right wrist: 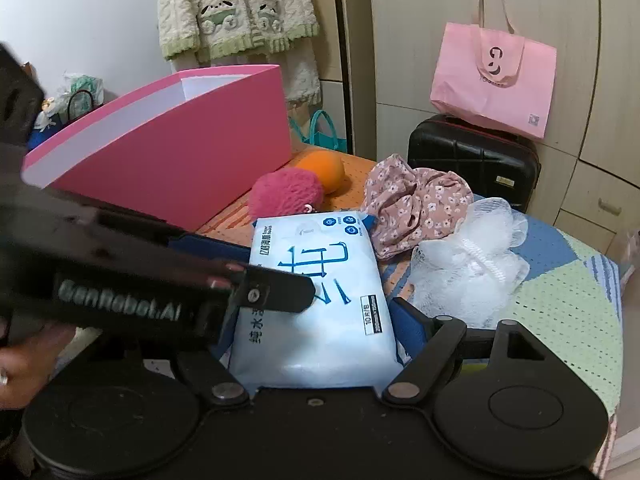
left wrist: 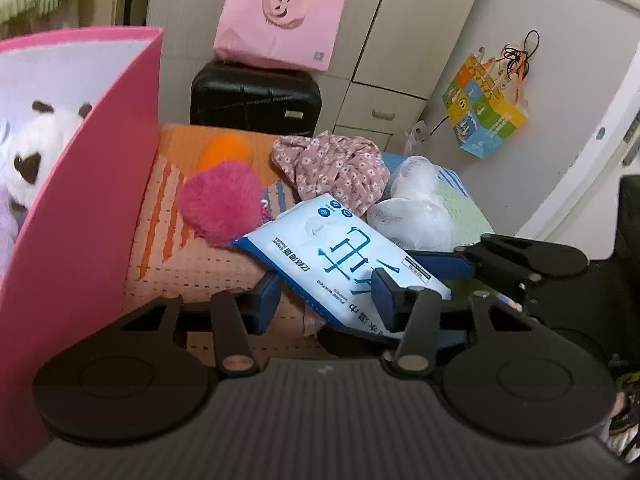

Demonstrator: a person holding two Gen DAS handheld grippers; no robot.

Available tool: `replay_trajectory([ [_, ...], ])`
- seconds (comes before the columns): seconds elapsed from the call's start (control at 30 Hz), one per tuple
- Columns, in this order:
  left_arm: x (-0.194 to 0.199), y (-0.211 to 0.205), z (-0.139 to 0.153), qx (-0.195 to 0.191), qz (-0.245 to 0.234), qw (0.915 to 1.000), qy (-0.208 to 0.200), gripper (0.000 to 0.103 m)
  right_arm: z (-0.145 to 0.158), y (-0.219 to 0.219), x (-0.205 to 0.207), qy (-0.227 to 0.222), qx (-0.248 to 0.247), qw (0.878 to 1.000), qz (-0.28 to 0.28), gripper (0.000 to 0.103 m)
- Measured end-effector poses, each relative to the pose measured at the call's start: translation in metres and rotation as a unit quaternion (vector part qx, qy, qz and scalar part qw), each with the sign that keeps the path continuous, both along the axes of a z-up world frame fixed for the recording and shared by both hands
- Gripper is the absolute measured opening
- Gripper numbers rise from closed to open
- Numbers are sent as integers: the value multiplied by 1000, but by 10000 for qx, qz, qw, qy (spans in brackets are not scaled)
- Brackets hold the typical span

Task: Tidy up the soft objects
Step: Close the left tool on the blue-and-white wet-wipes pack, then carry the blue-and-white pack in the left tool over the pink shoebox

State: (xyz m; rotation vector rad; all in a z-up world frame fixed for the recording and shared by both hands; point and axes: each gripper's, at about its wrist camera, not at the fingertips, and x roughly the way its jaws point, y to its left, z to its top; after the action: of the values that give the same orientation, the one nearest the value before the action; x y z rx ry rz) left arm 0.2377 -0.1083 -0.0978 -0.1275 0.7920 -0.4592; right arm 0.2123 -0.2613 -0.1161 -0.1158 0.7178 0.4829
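Observation:
A white-and-blue wet wipes pack (left wrist: 340, 256) lies on the patterned mat. My left gripper (left wrist: 326, 302) is shut on its near corner, a blue pad on each side. My right gripper (right wrist: 316, 320) straddles the pack (right wrist: 320, 300) across its width. Its right pad (right wrist: 410, 324) lies against the pack's edge, and its left finger is hidden behind the left gripper's finger (right wrist: 276, 294). Behind the pack sit a magenta fluffy pouch (left wrist: 224, 204), an orange ball (left wrist: 226, 152), a floral cloth (left wrist: 332, 164) and a white mesh puff (left wrist: 416, 208).
An open pink box (left wrist: 80, 184) stands at the left with a panda plush (left wrist: 36, 148) inside. Beyond the mat (left wrist: 200, 272) are a black suitcase (left wrist: 256, 100) with a pink bag (left wrist: 280, 20) on it, and cupboards. A hand (right wrist: 24, 360) holds the left gripper.

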Motion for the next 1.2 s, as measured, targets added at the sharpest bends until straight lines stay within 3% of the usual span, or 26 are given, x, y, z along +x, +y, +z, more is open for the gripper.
replay_trajectory([
  [0.23,-10,0,6,-113,-69,9995,-276,44,2,6,-11,-255,-90,9995,-168,71],
  [0.53,-19,2,14,-278,-207,9988,-360,44,10,4,-27,-414,-4,9984,-377,69],
  [0.73,-35,-4,24,-99,-300,9982,-507,44,19,3,-41,-460,70,9977,-500,69],
  [1.2,-82,0,44,88,-475,9980,-416,44,31,11,-91,-500,154,9964,-673,69],
])
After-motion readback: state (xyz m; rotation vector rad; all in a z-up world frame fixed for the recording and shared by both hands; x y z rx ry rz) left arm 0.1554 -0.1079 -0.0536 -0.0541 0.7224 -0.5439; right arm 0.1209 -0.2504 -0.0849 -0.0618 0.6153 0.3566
